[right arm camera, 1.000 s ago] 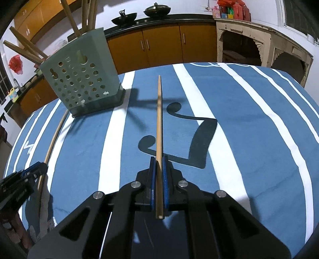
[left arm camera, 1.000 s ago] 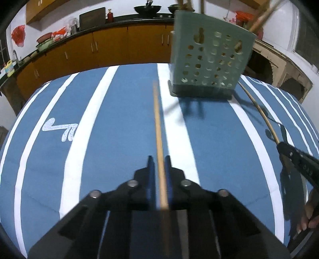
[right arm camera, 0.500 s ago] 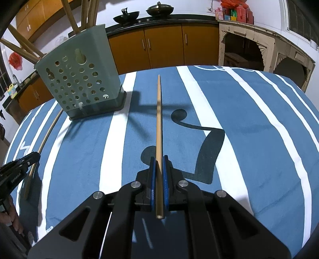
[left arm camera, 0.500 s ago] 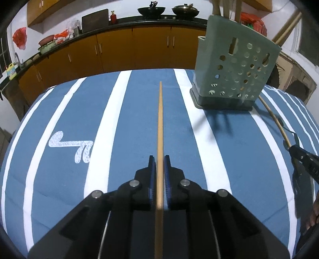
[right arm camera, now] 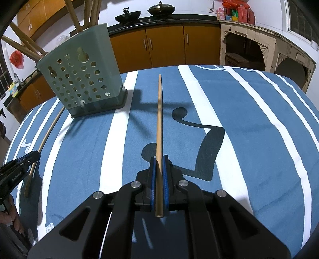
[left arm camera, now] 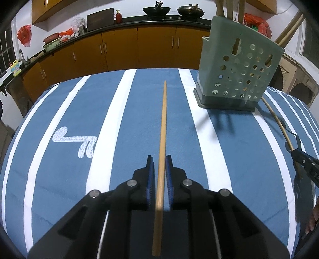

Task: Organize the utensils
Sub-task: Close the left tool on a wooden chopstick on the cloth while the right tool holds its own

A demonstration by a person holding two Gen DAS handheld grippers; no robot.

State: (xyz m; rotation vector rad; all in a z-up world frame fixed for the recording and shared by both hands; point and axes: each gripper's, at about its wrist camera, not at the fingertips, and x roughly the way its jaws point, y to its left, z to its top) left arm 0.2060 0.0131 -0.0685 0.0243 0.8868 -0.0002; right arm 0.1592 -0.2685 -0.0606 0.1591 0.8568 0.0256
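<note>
The worktop (left arm camera: 59, 111), under a blue cloth with white stripes, fills both views. The green holder (right arm camera: 83, 87), sticks poking out, sits upper left in the right view and upper right in the left view. Only the left view shows a white arrow print (left arm camera: 75, 143); no writing is readable. The left gripper (left arm camera: 159, 175) stands slightly apart around one chopstick (left arm camera: 163, 127). The right gripper (right arm camera: 159, 179) is clamped on another chopstick (right arm camera: 159, 111).

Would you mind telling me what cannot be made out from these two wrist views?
- Inside of the holder: both views, hidden by its perforated wall.
- Tops of the utensils standing in it: both views, cut off by the upper edge.
- Whether the left claw truly pinches its chopstick: left view, the pads look slightly apart.
- Most of the left claw: right view, cut off by the left edge.
</note>
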